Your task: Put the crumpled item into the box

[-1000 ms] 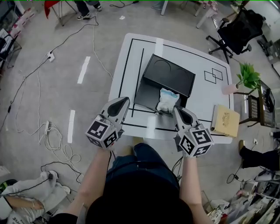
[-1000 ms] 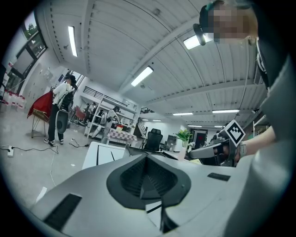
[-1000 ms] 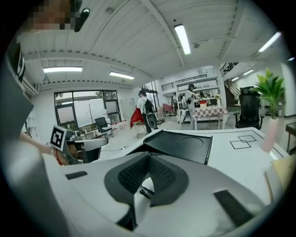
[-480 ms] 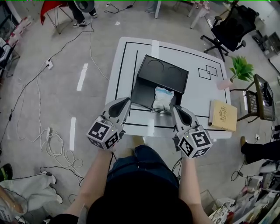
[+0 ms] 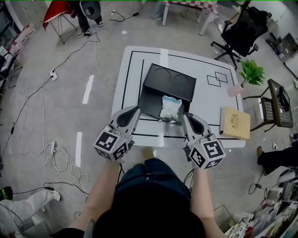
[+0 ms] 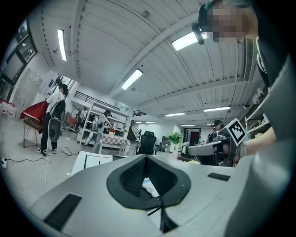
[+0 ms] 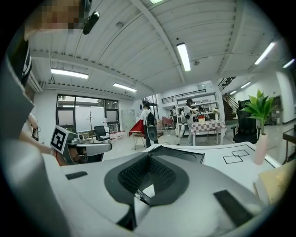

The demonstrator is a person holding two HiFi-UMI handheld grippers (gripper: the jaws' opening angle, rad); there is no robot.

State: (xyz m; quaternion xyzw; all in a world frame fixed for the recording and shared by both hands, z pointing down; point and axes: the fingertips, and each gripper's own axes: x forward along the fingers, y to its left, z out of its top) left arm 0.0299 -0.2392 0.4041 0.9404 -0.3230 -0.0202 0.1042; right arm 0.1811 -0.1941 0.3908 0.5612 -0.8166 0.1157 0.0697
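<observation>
The crumpled white and blue item (image 5: pixel 170 106) lies inside the open black box (image 5: pixel 150 99) on the white table (image 5: pixel 212 104). The box lid (image 5: pixel 169 79) stands up behind it. My left gripper (image 5: pixel 132 112) is shut and empty, hovering just off the box's near left corner. My right gripper (image 5: pixel 186 119) is also shut and empty, at the box's near right corner, a little apart from the item. Through the left gripper's (image 6: pixel 160 209) jaws, the crumpled item (image 6: pixel 149 185) shows beyond. The right gripper (image 7: pixel 135 203) looks over the box lid (image 7: pixel 178 155).
A tan book (image 5: pixel 234 123) lies at the table's right edge. Beside it stand a pink vase (image 5: pixel 233 90) with a green plant (image 5: pixel 252 72) and a side stand (image 5: pixel 274 104). An office chair (image 5: pixel 240 30) is behind, cables (image 5: pixel 51 148) trail on the floor at left, and a person (image 5: pixel 87 14) stands far back.
Both grippers have risen a little and drawn slightly back from the box, still shut. The crumpled item stays where it was inside the box.
</observation>
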